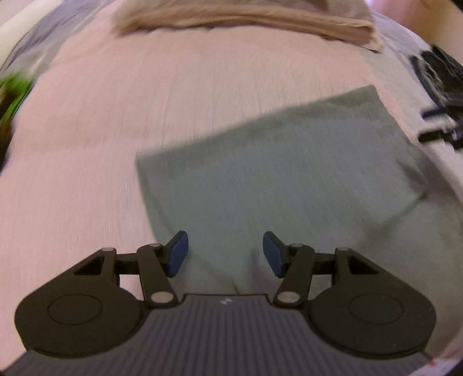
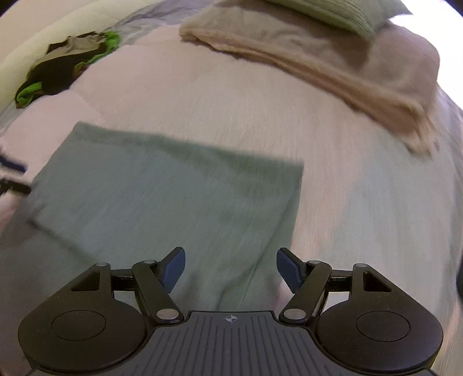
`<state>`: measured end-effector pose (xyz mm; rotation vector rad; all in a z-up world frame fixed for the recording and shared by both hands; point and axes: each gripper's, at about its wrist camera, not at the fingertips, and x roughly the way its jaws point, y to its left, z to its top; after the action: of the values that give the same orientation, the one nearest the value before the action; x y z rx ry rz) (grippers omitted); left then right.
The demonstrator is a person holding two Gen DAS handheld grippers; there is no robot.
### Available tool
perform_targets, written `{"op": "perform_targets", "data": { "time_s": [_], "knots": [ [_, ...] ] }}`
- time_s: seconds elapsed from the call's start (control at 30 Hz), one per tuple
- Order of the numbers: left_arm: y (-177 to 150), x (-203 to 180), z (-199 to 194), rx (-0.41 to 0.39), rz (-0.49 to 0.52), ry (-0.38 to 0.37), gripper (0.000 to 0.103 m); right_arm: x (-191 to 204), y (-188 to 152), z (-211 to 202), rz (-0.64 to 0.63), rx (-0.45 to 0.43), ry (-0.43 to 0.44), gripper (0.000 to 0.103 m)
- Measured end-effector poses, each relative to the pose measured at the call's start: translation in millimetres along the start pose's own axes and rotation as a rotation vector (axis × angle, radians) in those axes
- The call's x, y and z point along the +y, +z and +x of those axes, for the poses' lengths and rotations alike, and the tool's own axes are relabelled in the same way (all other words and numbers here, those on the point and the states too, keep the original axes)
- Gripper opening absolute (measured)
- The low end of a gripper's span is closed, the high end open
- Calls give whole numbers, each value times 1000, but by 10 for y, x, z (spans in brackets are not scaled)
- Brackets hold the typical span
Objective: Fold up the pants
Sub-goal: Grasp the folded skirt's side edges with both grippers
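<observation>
Grey-green pants [image 1: 277, 176] lie flat on a pale pink bedsheet [image 1: 115, 121], folded into a rough rectangle. My left gripper [image 1: 225, 254] hovers open over the near left part of the pants, nothing between its blue pads [image 1: 178, 253]. In the right wrist view the same pants [image 2: 173, 196] spread ahead and to the left. My right gripper [image 2: 230, 269] stands open above their near right edge, holding nothing. Both views are blurred by motion. The right gripper [image 1: 439, 115] shows as a dark shape at the far right of the left wrist view.
A tan blanket [image 2: 332, 63] lies bunched across the far side of the bed, with a pale green pillow [image 2: 341, 11] behind it. A heap of black and bright green clothes [image 2: 63, 66] sits at the far left. The same blanket [image 1: 246, 20] shows in the left wrist view.
</observation>
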<state>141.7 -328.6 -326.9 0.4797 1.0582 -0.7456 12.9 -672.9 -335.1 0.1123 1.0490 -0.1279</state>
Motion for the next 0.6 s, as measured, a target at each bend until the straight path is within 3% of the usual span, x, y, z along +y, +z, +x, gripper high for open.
{"op": "perform_targets", "data": {
  "time_s": [0.1,0.27,0.47,0.6],
  "knots": [
    [329,247,280,-23,137,-43,52,-222,312,242,-99,-17,34,67],
    [711,618,702,28,306,-91,51,-418,760,612,-259,22,90,67],
    [878,938,1036,128,345,-240,52,-594,1040,1053,-366,141,135,67],
    [890,1026,1096,147,353,-330,50,-666,1093,1267,-397,231,158,67]
  ]
}}
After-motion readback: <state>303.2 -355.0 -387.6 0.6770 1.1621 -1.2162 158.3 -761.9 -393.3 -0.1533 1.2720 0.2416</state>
